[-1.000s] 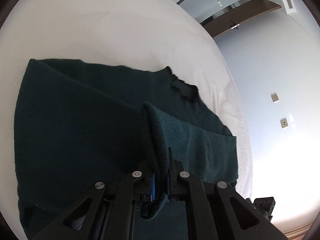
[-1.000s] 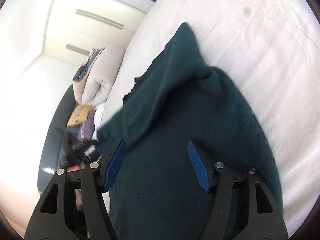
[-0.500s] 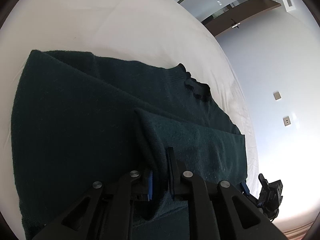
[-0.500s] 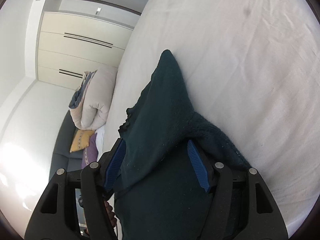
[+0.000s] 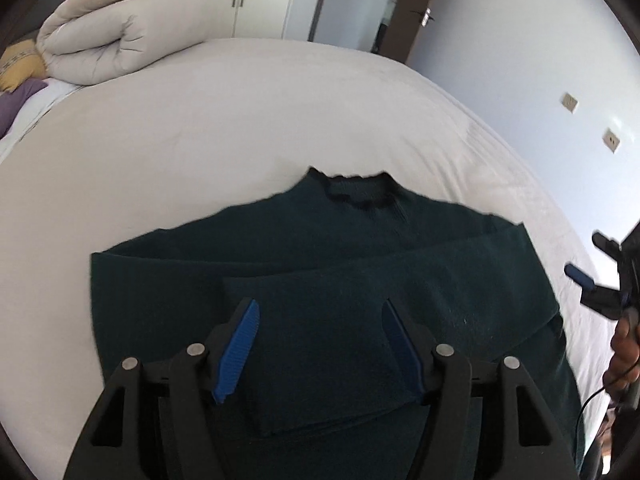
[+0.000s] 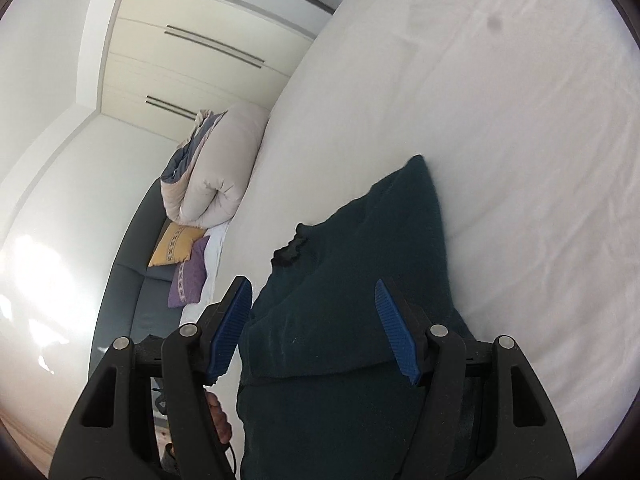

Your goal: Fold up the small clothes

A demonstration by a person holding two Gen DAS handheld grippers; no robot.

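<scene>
A dark green sweater (image 5: 320, 248) lies flat on the white bed (image 5: 200, 120), its frilled collar (image 5: 356, 188) at the far side. One sleeve (image 5: 312, 320) lies folded across the body. My left gripper (image 5: 319, 306) hovers over that sleeve; its jaws are opening and the blue pads touch nothing. In the right wrist view the sweater (image 6: 360, 260) runs away from the camera, and my right gripper (image 6: 312, 284) stands open above its near end, holding nothing. The right gripper's blue-tipped finger (image 5: 578, 274) and the hand (image 5: 626, 354) behind it show at the left view's right edge.
A rolled beige duvet (image 5: 116, 36) lies at the bed's head beside a yellow cushion (image 6: 176, 244) and a purple cushion (image 6: 188, 276). Cream wardrobe doors (image 6: 200, 52) and a dark door frame (image 5: 400, 8) stand beyond. The bed's sheet (image 6: 480, 120) spreads wide around the sweater.
My left gripper has let go of the sleeve fold, spread its jaws, rolled and drawn back; the sleeve now lies flat on the sweater. My right gripper has pulled back, still open.
</scene>
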